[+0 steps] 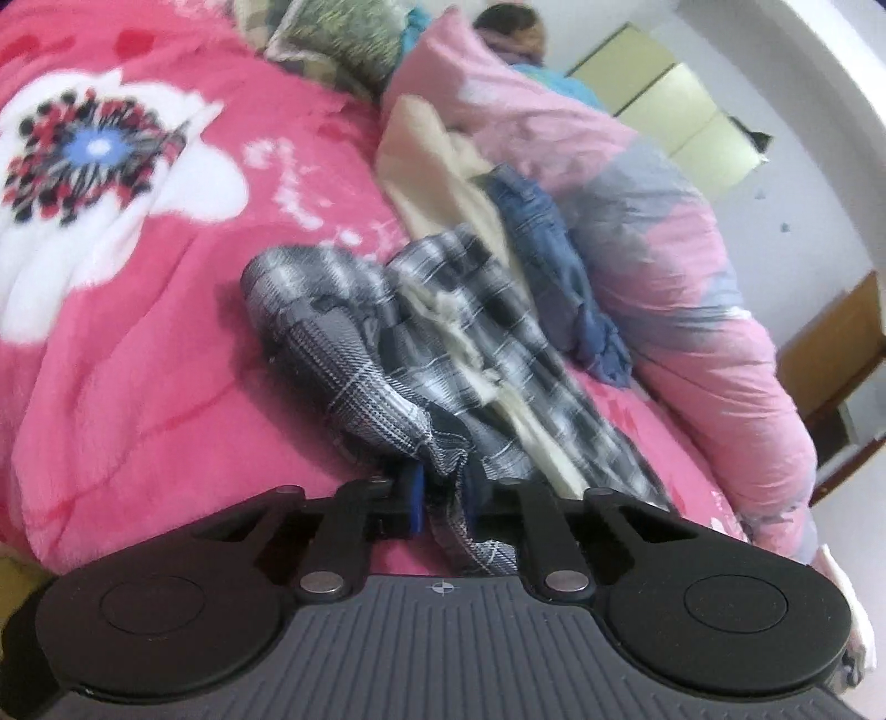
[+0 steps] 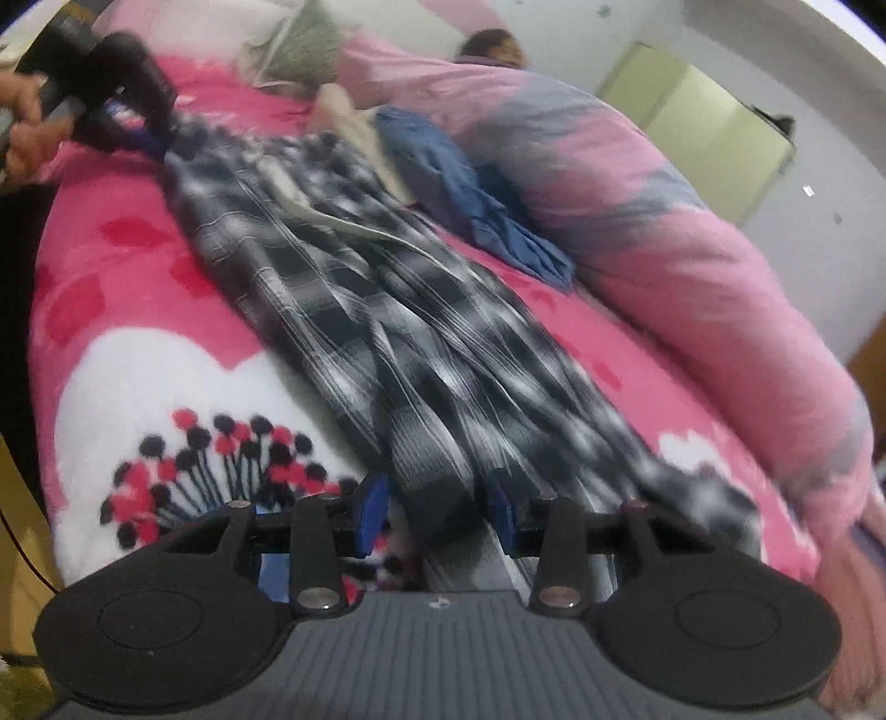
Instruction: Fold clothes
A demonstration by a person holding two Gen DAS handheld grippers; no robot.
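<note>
A black-and-white plaid garment [image 1: 387,354] lies on the pink flowered blanket [image 1: 138,332]. In the left wrist view it is bunched up, and my left gripper [image 1: 443,490] is shut on one end of it. In the right wrist view the same plaid garment [image 2: 360,310] stretches in a long band across the bed. My right gripper [image 2: 438,509] holds its near end, with a thick bunch of cloth filling the gap between the blue pads [image 2: 375,507]. At the far end, top left, a hand [image 2: 25,127] holds the left gripper [image 2: 152,138], which is clamped on the cloth.
A crumpled blue garment [image 1: 559,266] and a cream one [image 1: 426,160] lie beside a rolled pink duvet [image 1: 692,288] along the right. A person [image 1: 509,27] lies at the far end by pillows [image 1: 338,50]. Yellow-green cabinet doors [image 1: 681,116] stand behind.
</note>
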